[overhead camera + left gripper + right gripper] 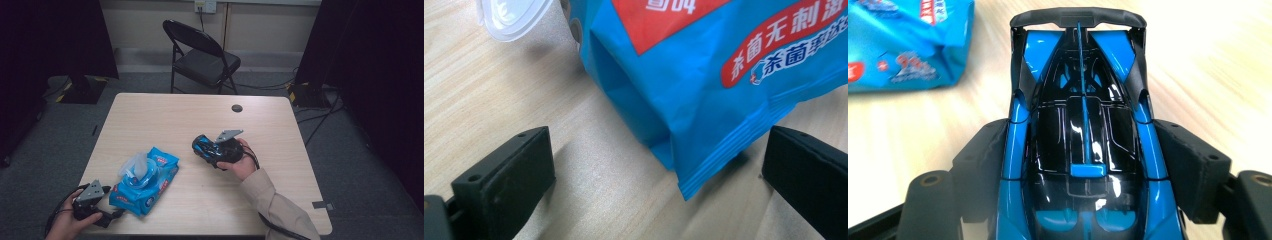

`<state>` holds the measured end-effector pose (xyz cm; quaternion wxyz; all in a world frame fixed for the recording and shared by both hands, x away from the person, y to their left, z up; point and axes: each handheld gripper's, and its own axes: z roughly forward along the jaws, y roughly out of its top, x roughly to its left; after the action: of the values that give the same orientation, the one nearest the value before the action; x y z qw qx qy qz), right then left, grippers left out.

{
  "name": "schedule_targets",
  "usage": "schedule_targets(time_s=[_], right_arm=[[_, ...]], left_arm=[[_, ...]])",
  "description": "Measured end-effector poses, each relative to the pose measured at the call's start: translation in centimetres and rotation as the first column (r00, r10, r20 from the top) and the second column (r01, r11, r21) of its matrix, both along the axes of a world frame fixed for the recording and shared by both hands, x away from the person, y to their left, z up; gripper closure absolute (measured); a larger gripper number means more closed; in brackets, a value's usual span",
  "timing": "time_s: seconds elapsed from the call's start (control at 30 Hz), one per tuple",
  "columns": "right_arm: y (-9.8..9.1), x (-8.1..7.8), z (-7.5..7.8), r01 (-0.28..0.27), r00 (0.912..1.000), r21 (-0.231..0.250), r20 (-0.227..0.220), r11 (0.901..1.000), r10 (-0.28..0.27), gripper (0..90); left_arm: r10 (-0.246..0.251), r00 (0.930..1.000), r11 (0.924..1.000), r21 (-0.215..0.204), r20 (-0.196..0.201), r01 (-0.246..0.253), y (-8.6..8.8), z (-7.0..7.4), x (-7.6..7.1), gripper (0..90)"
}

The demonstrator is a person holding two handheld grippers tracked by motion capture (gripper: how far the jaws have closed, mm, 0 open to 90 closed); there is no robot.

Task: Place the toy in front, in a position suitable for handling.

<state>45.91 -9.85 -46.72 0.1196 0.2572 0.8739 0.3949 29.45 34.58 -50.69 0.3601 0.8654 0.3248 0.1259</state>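
Note:
A blue pack of wet wipes [145, 181] lies at the front left of the table [165, 112], its clear flip lid [136, 167] standing up. My left gripper [114, 214] rests at the pack's near corner. In the left gripper view the jaws stand wide apart with the pack's sealed corner [704, 165] between them, untouched. A blue and black toy car [204, 146] is held over the middle of the table, with my right gripper [212, 150] shut on it. In the right gripper view both pads [980, 160] press on the car's [1083, 115] sides.
A black folding chair [200, 55] stands beyond the far edge of the table. A dark round cable hole [237, 108] sits near the far edge. Dark curtains hang at both sides, and cables run over the floor at the right.

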Motion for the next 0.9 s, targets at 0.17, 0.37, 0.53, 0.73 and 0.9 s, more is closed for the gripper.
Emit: schedule_targets(time_s=[0.17, 0.37, 0.53, 0.73, 0.9], right_arm=[[-1.7, -1.7, -0.3, -0.001, 0.9999, -0.005, -0.013, 1.0000, 0.001, 26.2], [-2.9, -3.3, -1.0, 0.003, 0.9998, -0.022, -0.018, 0.9998, -0.003, 26.2], [-3.0, -3.9, -1.5, 0.003, 0.9999, -0.023, -0.016, 0.9997, -0.004, 26.2], [-2.1, -4.5, -2.5, -0.029, 0.9992, -0.021, -0.029, 0.9994, 0.029, 26.2], [-2.0, -5.0, -3.2, -0.029, 0.9991, -0.018, -0.033, 0.9994, 0.028, 26.1]], left_arm=[[0.000, 1.0000, 1.0000, 0.000, 0.000, 0.000, 0.0, 0.0, 0.0, 0.0], [0.000, 1.0000, 1.0000, 0.000, 0.000, 0.000, 0.0, 0.0, 0.0, 0.0], [0.000, 1.0000, 1.0000, 0.000, 0.000, 0.000, 0.0, 0.0, 0.0, 0.0], [0.000, 1.0000, 1.0000, 0.000, 0.000, 0.000, 0.0, 0.0, 0.0, 0.0], [0.000, 1.0000, 1.0000, 0.000, 0.000, 0.000, 0.0, 0.0, 0.0, 0.0]])
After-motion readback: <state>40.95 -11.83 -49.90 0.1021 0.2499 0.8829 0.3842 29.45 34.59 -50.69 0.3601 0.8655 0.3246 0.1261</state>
